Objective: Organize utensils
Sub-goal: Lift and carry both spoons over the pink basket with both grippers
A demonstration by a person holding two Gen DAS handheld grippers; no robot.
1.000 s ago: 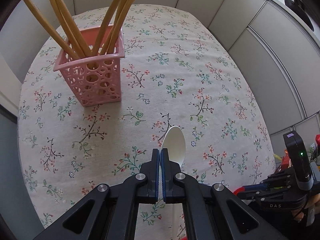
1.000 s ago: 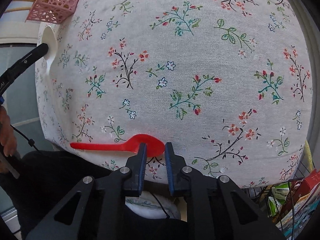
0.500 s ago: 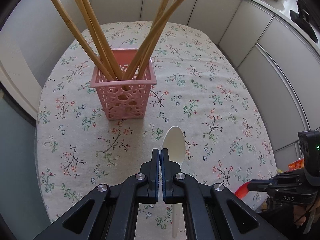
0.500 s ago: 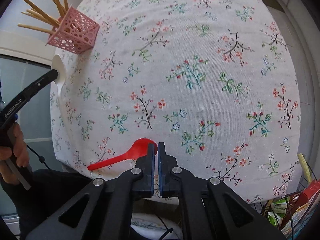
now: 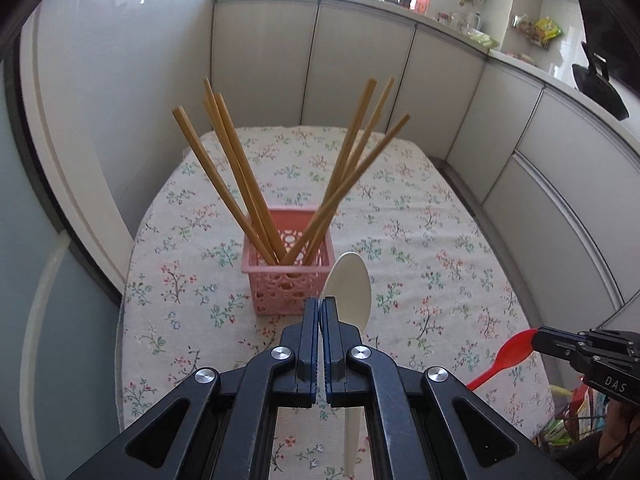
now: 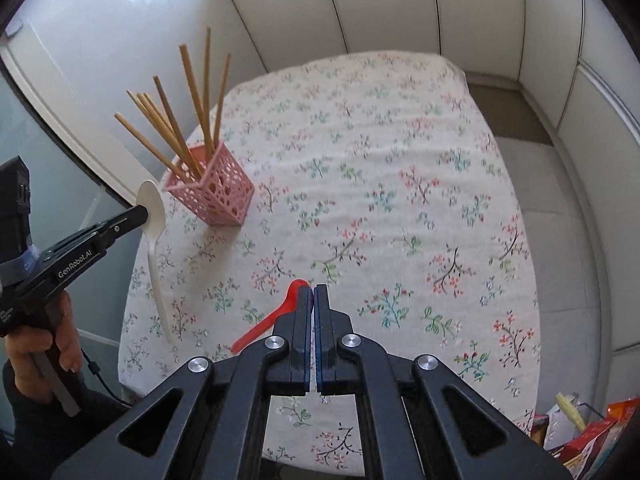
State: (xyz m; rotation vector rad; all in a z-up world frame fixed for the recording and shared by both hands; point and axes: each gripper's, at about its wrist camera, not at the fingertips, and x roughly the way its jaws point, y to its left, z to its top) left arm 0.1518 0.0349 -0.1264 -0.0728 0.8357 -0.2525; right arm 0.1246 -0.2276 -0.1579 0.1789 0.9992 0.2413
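My left gripper (image 5: 319,307) is shut on a white plastic spoon (image 5: 350,285), bowl up and handle hanging down, held in the air just in front of a pink perforated basket (image 5: 286,280). Several wooden chopsticks (image 5: 236,168) stand fanned out in that basket. My right gripper (image 6: 312,295) is shut on the bowl of a red plastic spoon (image 6: 276,314), lifted off the floral tablecloth (image 6: 380,168). The right wrist view shows the left gripper (image 6: 140,214) with the white spoon (image 6: 154,232) beside the basket (image 6: 212,192). In the left wrist view the red spoon (image 5: 504,358) hangs at the right.
White cabinet panels (image 5: 360,64) ring the table's far and right sides. A glass door (image 6: 60,80) runs along its left edge. Snack packets (image 6: 588,436) lie past the table's near right corner. A hand (image 6: 36,340) grips the left tool.
Both grippers rose and tilted up. The right jaws shut on the red spoon and lifted it off the cloth. The white spoon came closer to the pink basket.
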